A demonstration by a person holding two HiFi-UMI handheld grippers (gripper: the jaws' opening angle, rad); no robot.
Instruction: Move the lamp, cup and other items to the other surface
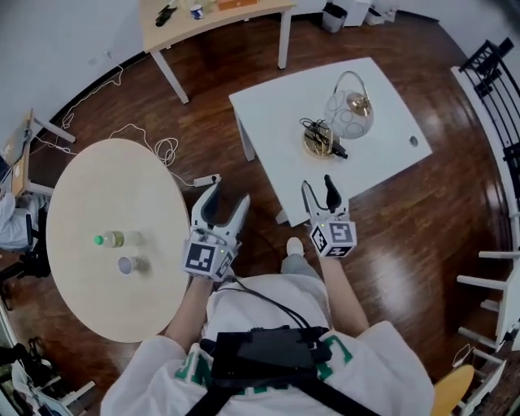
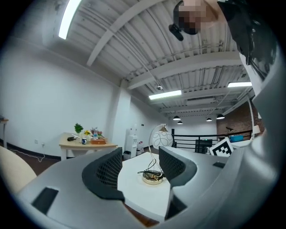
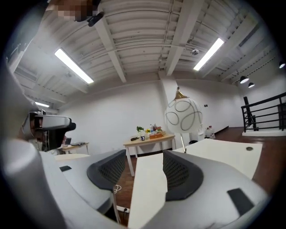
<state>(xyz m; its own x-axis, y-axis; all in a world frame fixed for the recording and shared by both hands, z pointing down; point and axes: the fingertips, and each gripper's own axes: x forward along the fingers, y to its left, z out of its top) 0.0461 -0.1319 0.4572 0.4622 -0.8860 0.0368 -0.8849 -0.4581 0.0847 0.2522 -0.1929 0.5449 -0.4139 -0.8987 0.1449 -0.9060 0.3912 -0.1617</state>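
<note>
**A:** Where's the lamp [image 1: 349, 114]?

**B:** It stands upright on the white bench [image 1: 382, 154], about mid-surface. Its globe shade hangs over a gold base [image 1: 318, 143], and a dark cord [image 1: 333, 149] is bunched on that base.

**A:** And the jaws?

**B:** Neither pair has reached it. The left gripper [image 2: 140, 156] is off the bench's near corner, over the wood floor [image 1: 422, 236]. Its jaws stand well apart and grip nothing. Seen along them, the lamp's base shows in the gap, but well beyond the tips.

**A:** The right one?

**B:** The right gripper [image 3: 144, 156] is at the near edge of the same bench, with its jaws partly open and empty. The bench's edge runs through the gap between them. The lamp's shade shows above the right-hand jaw, well apart from it.

**A:** And the other things?

**B:** A green-capped bottle [image 1: 110, 239] and a cup [image 1: 126, 265] sit just beside each other on the round bench [image 1: 97, 187]. That bench is to the person's left, well apart from both grippers. A wooden bench [image 1: 227, 18] farther off carries some small items that I can't make out.
</note>
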